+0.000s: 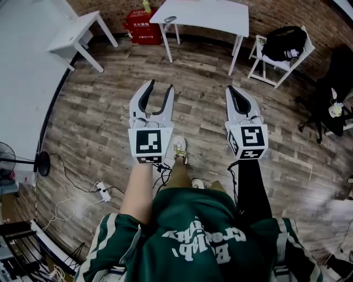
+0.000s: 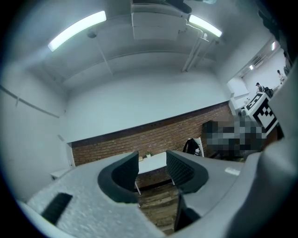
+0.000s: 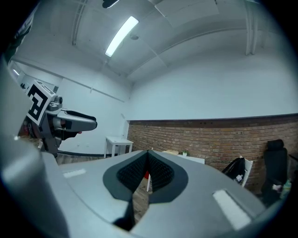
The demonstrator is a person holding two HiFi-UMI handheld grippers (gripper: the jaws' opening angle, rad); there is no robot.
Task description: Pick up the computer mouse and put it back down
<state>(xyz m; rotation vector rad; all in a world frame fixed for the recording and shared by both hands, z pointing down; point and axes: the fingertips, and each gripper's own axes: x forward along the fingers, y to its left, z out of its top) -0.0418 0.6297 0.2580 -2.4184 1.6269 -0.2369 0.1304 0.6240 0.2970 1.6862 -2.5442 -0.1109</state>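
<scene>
I hold both grippers level in front of me, above a wooden floor. My left gripper [image 1: 161, 86] [image 2: 152, 160] is open, with nothing between its dark pads. My right gripper [image 1: 231, 88] [image 3: 148, 157] is shut on nothing, its pads pressed together. A small grey oval thing [image 1: 170, 19], possibly the computer mouse, lies on the left corner of the white table [image 1: 220, 16] far ahead of both grippers. It is too small to tell for sure. In the left gripper view that table [image 2: 153, 161] shows between the jaws, in front of the brick wall.
A second white table [image 1: 77, 33] stands at the far left, with a red box [image 1: 142, 25] beside the brick wall. At the right are a white chair with a black bag [image 1: 284, 47] and a black office chair [image 1: 331, 93]. A power strip with cables [image 1: 102, 190] lies on the floor at the left.
</scene>
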